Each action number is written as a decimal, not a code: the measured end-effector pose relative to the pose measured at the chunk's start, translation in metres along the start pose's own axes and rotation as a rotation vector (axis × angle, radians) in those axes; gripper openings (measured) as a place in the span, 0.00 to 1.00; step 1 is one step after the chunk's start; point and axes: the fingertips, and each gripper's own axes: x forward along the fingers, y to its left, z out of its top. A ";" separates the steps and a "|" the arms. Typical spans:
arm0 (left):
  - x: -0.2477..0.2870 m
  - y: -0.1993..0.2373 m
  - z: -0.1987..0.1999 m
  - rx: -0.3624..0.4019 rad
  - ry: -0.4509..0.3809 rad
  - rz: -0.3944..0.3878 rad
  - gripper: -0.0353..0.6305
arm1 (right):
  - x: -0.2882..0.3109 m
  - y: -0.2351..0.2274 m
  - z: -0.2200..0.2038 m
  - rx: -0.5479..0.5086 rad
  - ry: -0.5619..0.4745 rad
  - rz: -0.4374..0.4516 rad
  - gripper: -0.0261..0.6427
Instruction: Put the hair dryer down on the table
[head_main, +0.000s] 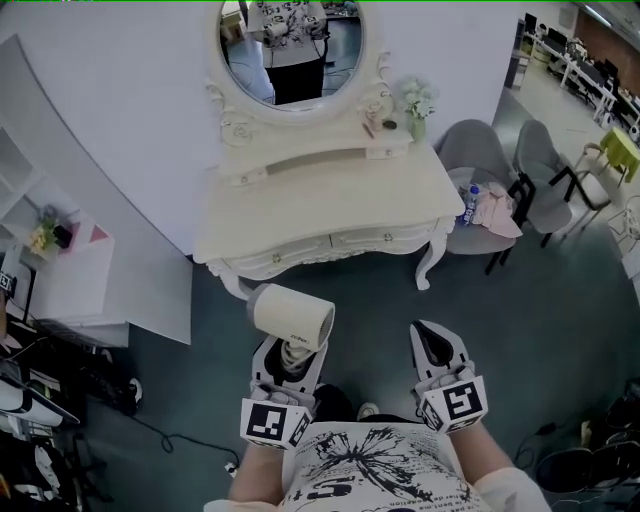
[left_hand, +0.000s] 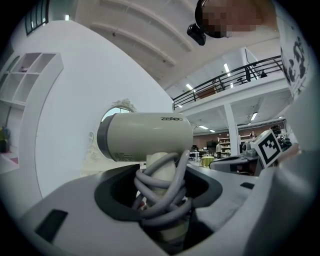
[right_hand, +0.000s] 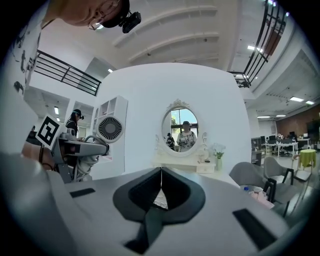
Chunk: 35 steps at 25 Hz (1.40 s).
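Both tongs are held up above the dark teal floor (head_main: 400, 300). The left tongs (head_main: 290, 350) are clamped on the handle of the cream, barrel-shaped plastic hair dryer (head_main: 291, 317), round which a grey rubber cord (left_hand: 162, 192) is wound. The right tongs (head_main: 432, 335) are pressed together with nothing between them.

The hair dryer hangs in the air just short of the front edge of the cream-white carved dressing surface (head_main: 330, 200), towards its left front corner.

As I judge it, the looped cord could catch on the jaws at release and drag the dryer back. Set too near the front edge, the round barrel might roll off.

The surface is mostly bare, with an oval mirror (head_main: 290, 50) and a small vase of flowers (head_main: 417, 105) along its back edge. Two grey upholstered chairs (head_main: 480, 160) stand beside its right edge.
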 end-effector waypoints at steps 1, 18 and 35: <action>0.008 0.003 -0.001 -0.001 0.005 0.004 0.43 | 0.006 -0.005 -0.001 0.005 0.004 0.001 0.07; 0.191 0.125 0.000 -0.045 0.021 -0.040 0.43 | 0.192 -0.080 0.014 0.005 0.060 -0.038 0.07; 0.358 0.298 -0.025 -0.084 0.103 -0.024 0.43 | 0.439 -0.126 0.030 0.008 0.088 -0.012 0.07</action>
